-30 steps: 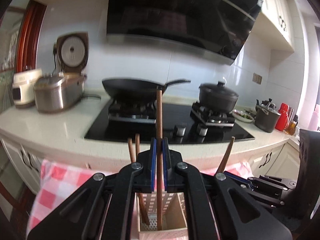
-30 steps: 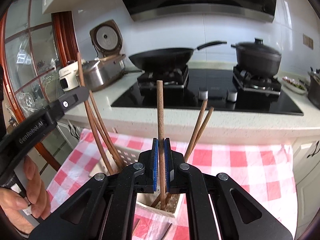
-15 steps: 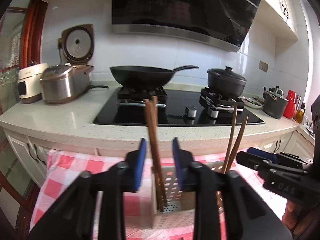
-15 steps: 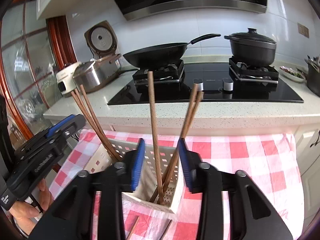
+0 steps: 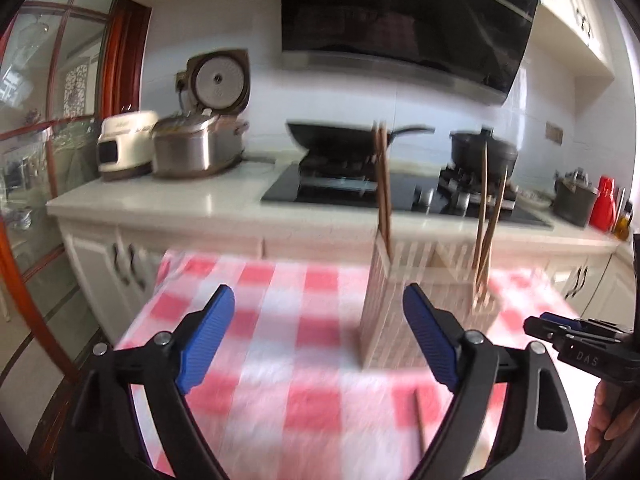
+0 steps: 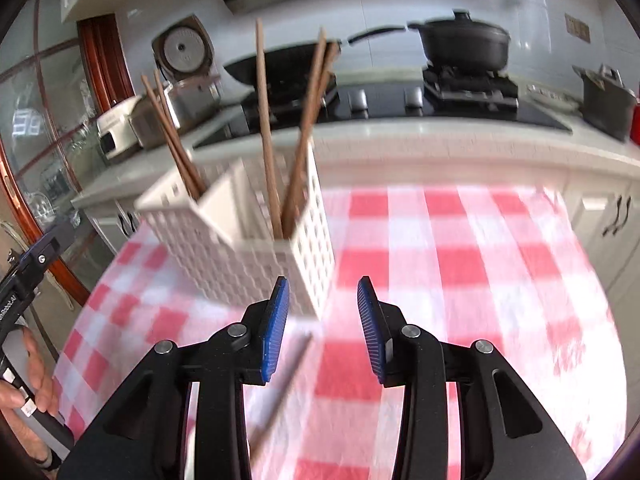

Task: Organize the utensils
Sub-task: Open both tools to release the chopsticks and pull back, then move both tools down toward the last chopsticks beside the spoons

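A white perforated caddy (image 6: 256,240) stands on the red checked cloth (image 6: 460,272). Brown chopsticks stand in it: a pair (image 6: 172,132) in the left compartment, a single one (image 6: 266,120) and a leaning pair (image 6: 308,120) in the right. The left wrist view shows the caddy (image 5: 420,280) with chopsticks (image 5: 382,184) ahead and to the right. A loose chopstick (image 6: 280,392) lies on the cloth in front of the caddy. My left gripper (image 5: 316,300) hangs low over the cloth, its jaws opening, nothing between them. My right gripper (image 6: 323,286) is open and empty just before the caddy's near corner.
Behind the table runs a counter with a black hob (image 5: 340,188), a wok (image 5: 340,136), a lidded pot (image 6: 464,44) and a rice cooker (image 5: 200,152). A glass-fronted cabinet (image 5: 36,160) stands at the left. A person's hand (image 6: 32,392) grips the left tool.
Both grippers let go of their chopsticks, which now stand in the caddy. Both opened, the left much wider, and drew back and down toward the cloth.
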### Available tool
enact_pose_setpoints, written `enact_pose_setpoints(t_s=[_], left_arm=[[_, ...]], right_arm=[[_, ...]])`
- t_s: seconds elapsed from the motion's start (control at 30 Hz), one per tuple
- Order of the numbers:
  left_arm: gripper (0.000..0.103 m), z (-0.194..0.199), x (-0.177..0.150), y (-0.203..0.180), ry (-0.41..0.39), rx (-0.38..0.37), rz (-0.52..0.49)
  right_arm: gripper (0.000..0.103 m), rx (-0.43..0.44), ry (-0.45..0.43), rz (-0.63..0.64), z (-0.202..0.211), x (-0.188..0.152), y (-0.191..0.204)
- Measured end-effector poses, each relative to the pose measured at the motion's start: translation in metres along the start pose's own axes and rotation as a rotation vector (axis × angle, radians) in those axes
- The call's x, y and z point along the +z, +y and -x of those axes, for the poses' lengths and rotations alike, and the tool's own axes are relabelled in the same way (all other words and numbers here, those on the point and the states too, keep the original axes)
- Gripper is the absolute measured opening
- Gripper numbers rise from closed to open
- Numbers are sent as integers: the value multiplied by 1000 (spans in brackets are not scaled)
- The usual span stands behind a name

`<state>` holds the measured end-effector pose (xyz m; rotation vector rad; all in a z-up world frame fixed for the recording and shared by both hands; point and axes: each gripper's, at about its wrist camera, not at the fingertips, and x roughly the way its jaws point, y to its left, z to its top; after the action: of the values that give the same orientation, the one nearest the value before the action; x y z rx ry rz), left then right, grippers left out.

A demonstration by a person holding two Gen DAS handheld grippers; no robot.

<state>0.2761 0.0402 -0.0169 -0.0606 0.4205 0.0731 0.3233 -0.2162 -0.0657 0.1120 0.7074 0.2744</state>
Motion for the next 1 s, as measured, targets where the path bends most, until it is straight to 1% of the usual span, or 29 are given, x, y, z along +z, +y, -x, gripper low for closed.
enact_pose_setpoints(t_s=[0.07, 0.17, 0.2, 0.27, 0.37, 0.53, 0.77, 0.9, 1.0], left_arm=[[83, 5, -23, 5, 37, 6, 8], [83, 10, -52, 15, 90, -11, 46], [83, 11, -59, 16, 99, -14, 50], [83, 14, -74, 16, 104, 10, 40], [83, 17, -86, 18, 118, 7, 35], [83, 19, -95, 18, 133, 3, 25], [83, 18, -95, 22, 141, -17, 44], [83, 17, -96, 25, 147, -29, 58], [83, 17, -96, 25, 146, -32, 60]], right_arm=[[36, 6, 32, -35, -2, -22, -5], [36, 22, 69, -65, -4, -51, -7], [36, 23, 76, -65, -4, -57, -7], [36, 25, 86, -71, -3, -70, -6], [36, 26, 99, -66, -3, -81, -2], [36, 18, 131, -54, -14, -82, 6], [36, 6, 163, -29, -32, -81, 17], [35, 3, 174, -18, -39, -75, 21], [35, -36, 194, 32, -46, -70, 30]])
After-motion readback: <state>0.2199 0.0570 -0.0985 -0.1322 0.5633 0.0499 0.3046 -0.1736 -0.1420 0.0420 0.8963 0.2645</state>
